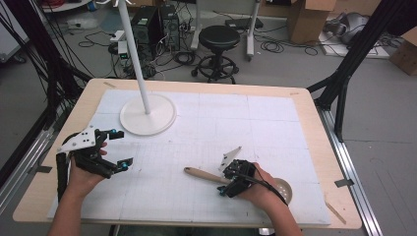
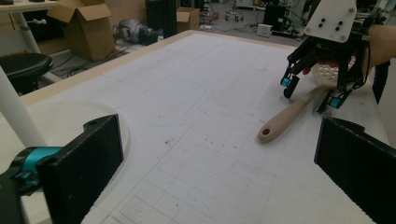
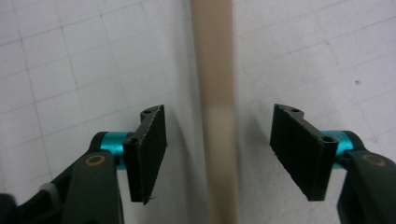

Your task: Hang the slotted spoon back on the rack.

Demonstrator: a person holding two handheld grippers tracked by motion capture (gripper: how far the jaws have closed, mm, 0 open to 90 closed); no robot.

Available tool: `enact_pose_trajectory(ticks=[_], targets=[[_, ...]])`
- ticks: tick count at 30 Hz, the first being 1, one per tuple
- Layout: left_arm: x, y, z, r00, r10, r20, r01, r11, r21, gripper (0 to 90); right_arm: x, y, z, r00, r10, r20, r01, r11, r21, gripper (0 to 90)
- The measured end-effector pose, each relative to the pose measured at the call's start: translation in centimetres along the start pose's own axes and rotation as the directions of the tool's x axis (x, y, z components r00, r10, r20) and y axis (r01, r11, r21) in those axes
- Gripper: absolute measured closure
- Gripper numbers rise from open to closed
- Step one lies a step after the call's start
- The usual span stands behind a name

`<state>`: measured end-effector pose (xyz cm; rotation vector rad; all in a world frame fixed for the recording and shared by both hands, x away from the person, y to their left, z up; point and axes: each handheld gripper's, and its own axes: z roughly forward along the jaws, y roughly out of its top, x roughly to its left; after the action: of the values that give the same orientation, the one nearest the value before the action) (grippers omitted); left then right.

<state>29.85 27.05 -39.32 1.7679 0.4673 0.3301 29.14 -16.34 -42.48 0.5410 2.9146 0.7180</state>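
I have my right gripper (image 1: 229,183) pointing straight down over the one wooden spoon (image 1: 206,175), jaws astride its smooth, round handle, not yet touching. My left gripper (image 1: 116,148) rests released, well left of the spoon. The spoon lies flat on the white gridded mat (image 1: 275,123).

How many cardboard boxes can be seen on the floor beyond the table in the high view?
2: one cardboard box at the top right behind the table, another box cut off by the right edge. More may lie outside the frame.
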Motion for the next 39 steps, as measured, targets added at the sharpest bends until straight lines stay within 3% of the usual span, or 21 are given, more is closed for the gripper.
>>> enact_pose_trajectory(ticks=[4,5,6,8,14,19,20,27,32,34,36,39], targets=[[0.0,0.0,0.0,1.0,0.003,0.001,-0.003,1.0,0.003,1.8,0.0,0.1,0.1,1.0,0.005,-0.006,-0.005,1.0,0.0,42.3],[0.0,0.0,0.1,1.0,0.0,0.0,0.0,1.0,0.002,1.8,0.0,0.1,0.0,0.9999,0.011,-0.007,-0.011,1.0,0.001,45.0],[-0.1,0.0,0.0,1.0,0.003,0.0,-0.003,1.0,0.005,1.8,-0.1,0.2,-0.1,0.9997,0.022,-0.004,-0.022,1.0,0.004,53.8],[-0.1,0.0,0.0,1.0,0.003,0.001,-0.003,1.0,0.004,1.8,-0.3,0.2,-0.1,0.9996,0.028,-0.003,-0.028,1.0,0.004,58.8],[0.0,0.0,-0.1,1.0,0.001,-0.002,0.0,1.0,0.003,1.8,-0.3,0.5,-0.1,0.9997,0.026,-0.001,-0.026,0.999,0.027,63.4],[-0.1,0.1,-0.1,1.0,0.002,-0.002,-0.002,1.0,-0.001,1.8,-0.2,1.3,0.0,0.9999,0.017,0.003,-0.017,0.997,0.081,66.8],[-0.1,0.1,-0.1,1.0,0.003,-0.002,-0.003,1.0,0.001,1.8,0.0,1.6,0.1,1.0,0.005,0.004,-0.006,0.995,0.095,71.4],[-0.1,0.1,-0.2,1.0,0.003,-0.003,-0.003,1.0,-0.004,1.8,0.1,1.6,0.0,1.0,0.002,0.004,-0.002,0.995,0.101,75.4],[0.0,0.2,-0.5,1.0,0.003,-0.006,-0.003,0.9999,-0.016,1.8,-0.1,1.5,-0.3,0.9994,0.022,0.025,-0.023,0.998,0.066,75.6],[0.0,0.2,-0.6,1.0,0.001,-0.007,-0.002,0.9998,-0.019,1.8,-0.6,1.6,-1.3,0.9989,0.043,0.017,-0.043,0.999,-0.018,75.6],[0.0,0.2,-0.6,1.0,0.001,-0.007,-0.001,0.9998,-0.022,1.8,-0.8,1.8,-1.8,0.9989,0.044,0.018,-0.043,0.998,-0.047,75.6],[0.0,0.2,-0.6,1.0,0.002,-0.007,-0.002,0.9997,-0.024,1.8,-1.1,2.6,-3.9,0.9985,0.042,0.036,-0.036,0.989,-0.144,75.6]])
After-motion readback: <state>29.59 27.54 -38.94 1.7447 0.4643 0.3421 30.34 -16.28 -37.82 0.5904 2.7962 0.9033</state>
